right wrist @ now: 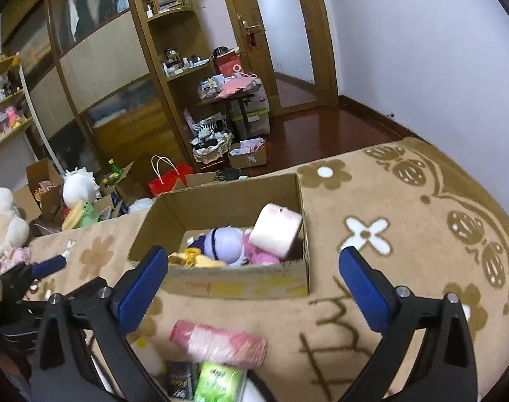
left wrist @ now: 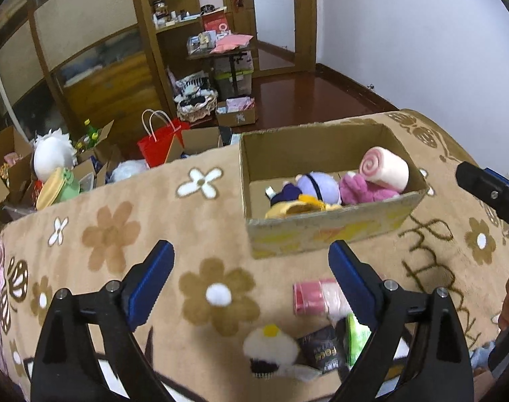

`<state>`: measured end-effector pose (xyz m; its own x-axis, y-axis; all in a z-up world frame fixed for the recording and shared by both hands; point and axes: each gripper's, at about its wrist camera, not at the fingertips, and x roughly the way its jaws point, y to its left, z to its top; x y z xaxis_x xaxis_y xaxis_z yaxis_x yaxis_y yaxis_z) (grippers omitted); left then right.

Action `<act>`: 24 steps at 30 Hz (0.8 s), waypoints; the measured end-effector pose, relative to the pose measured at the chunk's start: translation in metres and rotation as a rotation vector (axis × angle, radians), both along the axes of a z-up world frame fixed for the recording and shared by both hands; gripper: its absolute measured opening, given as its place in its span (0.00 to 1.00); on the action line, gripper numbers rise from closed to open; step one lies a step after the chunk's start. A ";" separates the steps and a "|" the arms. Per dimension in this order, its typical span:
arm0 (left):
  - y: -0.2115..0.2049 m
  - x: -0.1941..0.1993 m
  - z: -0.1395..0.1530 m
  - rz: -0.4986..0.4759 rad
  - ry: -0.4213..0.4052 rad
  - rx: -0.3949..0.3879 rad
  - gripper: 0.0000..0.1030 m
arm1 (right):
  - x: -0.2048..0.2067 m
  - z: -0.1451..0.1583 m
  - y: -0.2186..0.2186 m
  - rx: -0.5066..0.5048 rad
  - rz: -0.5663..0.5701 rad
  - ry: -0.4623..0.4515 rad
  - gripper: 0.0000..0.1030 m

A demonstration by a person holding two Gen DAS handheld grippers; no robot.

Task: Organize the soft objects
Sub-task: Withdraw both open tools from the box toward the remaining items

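Observation:
A cardboard box (left wrist: 335, 227) (right wrist: 234, 283) stands on a tan flowered blanket (left wrist: 127, 227). Inside lie a pink swirl roll plush (left wrist: 385, 167) (right wrist: 276, 232), a purple plush (left wrist: 318, 186) (right wrist: 224, 243), a magenta plush (left wrist: 365, 191) and a yellow plush (left wrist: 301, 206) (right wrist: 201, 259). In front of the box lie a pink roll (left wrist: 316, 296) (right wrist: 221, 340), a white fluffy plush with a yellow top (left wrist: 271, 346), a dark packet (left wrist: 319, 350) (right wrist: 179, 380) and a green packet (left wrist: 356, 340) (right wrist: 219, 382). My left gripper (left wrist: 251, 281) is open above these. My right gripper (right wrist: 254, 288) is open before the box.
Beyond the blanket's far edge the floor holds open cartons, a red paper bag (left wrist: 160, 144) (right wrist: 169, 179), a white plush (left wrist: 53, 154) and a basket (left wrist: 197, 105). Wooden cabinets and a cluttered small table (left wrist: 227, 50) stand behind. The right gripper's body (left wrist: 492, 194) shows at right.

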<state>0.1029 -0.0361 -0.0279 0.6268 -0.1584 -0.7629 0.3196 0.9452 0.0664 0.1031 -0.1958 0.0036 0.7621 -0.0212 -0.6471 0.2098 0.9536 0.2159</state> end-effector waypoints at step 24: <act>0.012 -0.023 -0.054 0.016 0.237 0.040 0.91 | -0.039 -0.055 0.056 0.008 0.054 0.196 1.00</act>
<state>0.0796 -0.0242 -0.0822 0.4315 -0.1168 -0.8945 0.3161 0.9483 0.0286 0.0644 -0.1400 -0.0513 0.6211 0.0215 -0.7834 0.1975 0.9631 0.1830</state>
